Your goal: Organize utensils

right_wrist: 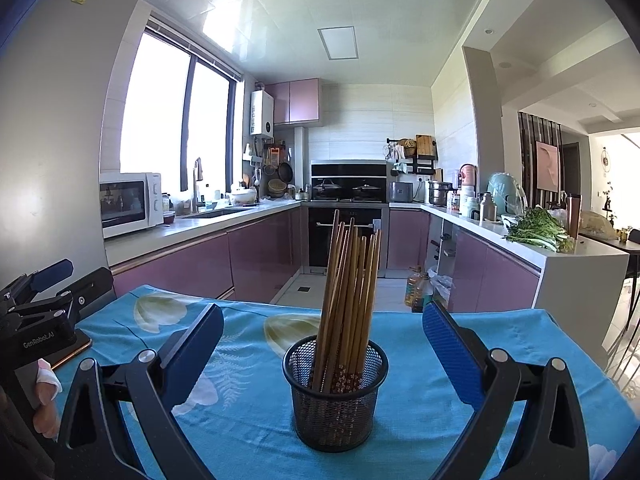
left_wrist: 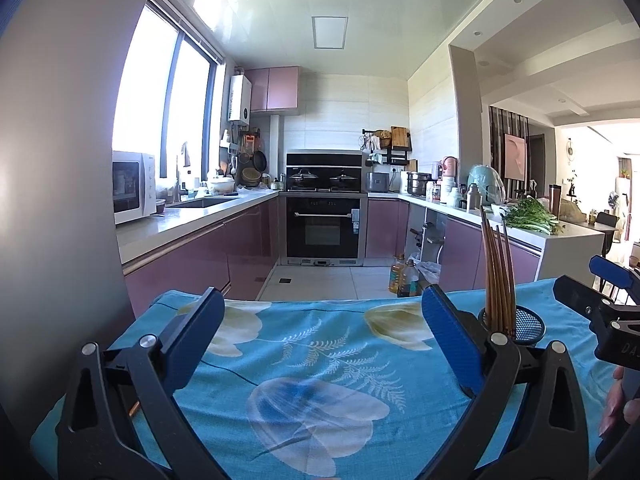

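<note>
Chopsticks [right_wrist: 348, 300] all upright in mesh cup [right_wrist: 335, 396] on worktop [right_wrist: 248, 420]. Both tongs, left [left_wrist: 320, 344] and right [right_wrist: 322, 364], spread wide, empty. Back off straight, don't clip the cup.

A black wire-mesh cup [right_wrist: 335, 396] stands upright on the blue flowered cloth, near the table's middle. It holds a bundle of brown wooden chopsticks [right_wrist: 350, 280], standing on end, leaning slightly and fanning apart at their tips.
</note>
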Motion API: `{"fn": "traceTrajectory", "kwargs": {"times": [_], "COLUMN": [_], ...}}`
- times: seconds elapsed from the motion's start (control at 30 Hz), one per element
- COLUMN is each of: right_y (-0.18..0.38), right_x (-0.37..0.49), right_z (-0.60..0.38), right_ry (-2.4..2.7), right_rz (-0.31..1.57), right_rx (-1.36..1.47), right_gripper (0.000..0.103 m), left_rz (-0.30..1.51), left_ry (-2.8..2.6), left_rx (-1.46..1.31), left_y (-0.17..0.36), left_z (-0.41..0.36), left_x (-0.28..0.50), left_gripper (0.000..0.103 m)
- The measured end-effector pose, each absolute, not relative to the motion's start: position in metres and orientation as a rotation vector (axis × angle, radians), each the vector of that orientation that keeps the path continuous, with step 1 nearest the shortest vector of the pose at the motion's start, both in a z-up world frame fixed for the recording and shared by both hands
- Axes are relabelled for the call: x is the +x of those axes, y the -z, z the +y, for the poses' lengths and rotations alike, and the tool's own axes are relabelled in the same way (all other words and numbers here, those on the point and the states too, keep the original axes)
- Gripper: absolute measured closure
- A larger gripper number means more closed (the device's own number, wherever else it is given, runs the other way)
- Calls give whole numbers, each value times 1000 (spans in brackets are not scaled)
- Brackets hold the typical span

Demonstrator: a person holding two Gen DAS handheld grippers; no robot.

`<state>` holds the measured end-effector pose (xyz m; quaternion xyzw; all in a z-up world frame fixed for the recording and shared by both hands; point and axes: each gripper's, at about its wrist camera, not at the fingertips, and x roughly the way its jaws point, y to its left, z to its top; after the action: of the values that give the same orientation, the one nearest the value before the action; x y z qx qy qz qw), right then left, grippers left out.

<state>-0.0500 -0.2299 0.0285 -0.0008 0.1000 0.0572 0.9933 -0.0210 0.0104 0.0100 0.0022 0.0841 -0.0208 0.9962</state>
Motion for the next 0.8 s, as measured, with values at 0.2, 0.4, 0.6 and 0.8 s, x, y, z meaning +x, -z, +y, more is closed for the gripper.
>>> {"fn": "traceTrajectory", "kwargs": {"times": [0.2,0.4,0.6,0.8], "right_y": [-29,-29,-28,-28], "right_x": [-50,-49,-49,-49], "right_z": [-229,-229,-229,-229], "right_ry": [-115,-115,-113,-113], "right_rz": [200,197,198,198], "right_rx": [0,-4,-1,-2], "right_gripper": [7,7,7,7], "left_rz": [166,163,164,164], "left_ry": [44,43,43,43], "left_rx": [1,3,2,2], "left_y": [-11,-11,-11,-11], "left_z": [10,9,9,9], "left_x": [-22,-23,-23,-23], "left_gripper": [6,6,6,6]}}
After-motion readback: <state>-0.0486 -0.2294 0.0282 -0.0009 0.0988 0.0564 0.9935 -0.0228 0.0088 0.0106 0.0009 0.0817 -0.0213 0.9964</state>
